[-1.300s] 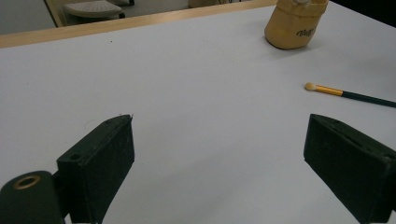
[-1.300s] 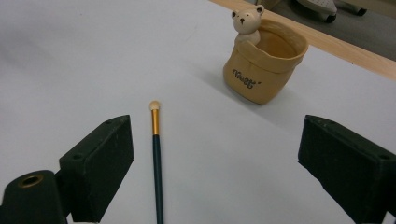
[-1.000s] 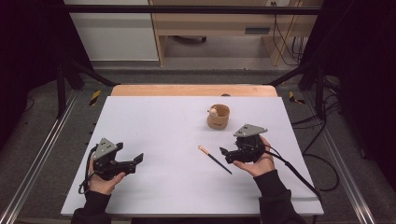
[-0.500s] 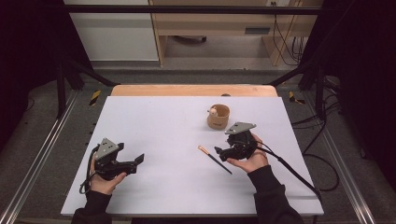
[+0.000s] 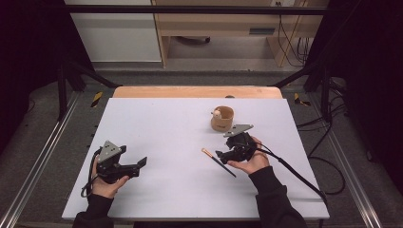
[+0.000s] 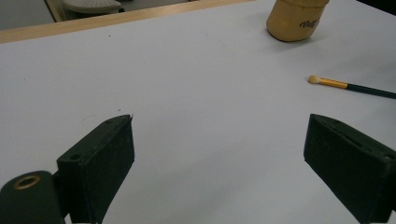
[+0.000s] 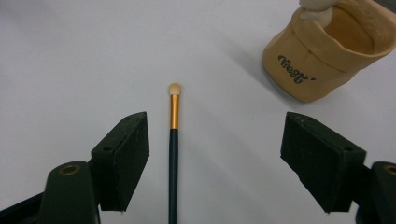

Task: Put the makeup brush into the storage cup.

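Right tool (image 7: 212, 163): jaws wide, holding nothing, straddling the brush (image 7: 173, 154) (flat on the counter (image 5: 166, 123))
Left tool (image 6: 219, 158): wide open, empty

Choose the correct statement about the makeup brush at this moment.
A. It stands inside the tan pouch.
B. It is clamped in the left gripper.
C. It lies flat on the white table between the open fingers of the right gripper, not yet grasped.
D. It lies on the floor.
C: in the right gripper view the makeup brush lies on the table between the spread fingers of the right gripper, untouched.
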`<state>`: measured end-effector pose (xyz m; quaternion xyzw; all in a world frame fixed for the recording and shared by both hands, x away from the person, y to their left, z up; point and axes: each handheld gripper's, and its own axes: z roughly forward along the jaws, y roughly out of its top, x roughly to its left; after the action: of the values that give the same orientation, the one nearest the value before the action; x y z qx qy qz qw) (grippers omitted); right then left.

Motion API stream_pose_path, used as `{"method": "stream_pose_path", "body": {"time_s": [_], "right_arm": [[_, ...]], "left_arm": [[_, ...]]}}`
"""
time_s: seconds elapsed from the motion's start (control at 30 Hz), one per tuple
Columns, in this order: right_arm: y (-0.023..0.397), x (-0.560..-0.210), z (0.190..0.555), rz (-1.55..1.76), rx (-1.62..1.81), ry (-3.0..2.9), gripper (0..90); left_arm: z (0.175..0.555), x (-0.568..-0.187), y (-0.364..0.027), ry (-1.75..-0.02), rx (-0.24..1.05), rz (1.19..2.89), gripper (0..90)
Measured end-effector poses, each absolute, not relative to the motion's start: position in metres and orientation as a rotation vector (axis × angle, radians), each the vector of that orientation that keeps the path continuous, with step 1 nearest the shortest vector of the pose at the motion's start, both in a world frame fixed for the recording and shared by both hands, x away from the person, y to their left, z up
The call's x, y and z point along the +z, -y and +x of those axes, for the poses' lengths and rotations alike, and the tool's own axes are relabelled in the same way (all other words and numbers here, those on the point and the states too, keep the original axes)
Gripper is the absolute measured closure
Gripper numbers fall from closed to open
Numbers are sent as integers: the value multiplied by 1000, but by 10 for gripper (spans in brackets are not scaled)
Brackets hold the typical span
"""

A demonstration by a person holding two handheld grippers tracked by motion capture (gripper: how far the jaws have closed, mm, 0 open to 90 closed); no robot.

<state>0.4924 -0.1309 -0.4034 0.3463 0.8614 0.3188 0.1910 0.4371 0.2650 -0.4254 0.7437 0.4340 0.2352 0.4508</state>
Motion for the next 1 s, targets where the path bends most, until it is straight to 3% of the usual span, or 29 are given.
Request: {"method": "stream_pose_path", "body": {"time_s": [1.0], "right_arm": [[110, -424, 510, 992, 716, -2623, 440]], "left_arm": [[437, -426, -264, -1067, 580, 1850, 84]]}}
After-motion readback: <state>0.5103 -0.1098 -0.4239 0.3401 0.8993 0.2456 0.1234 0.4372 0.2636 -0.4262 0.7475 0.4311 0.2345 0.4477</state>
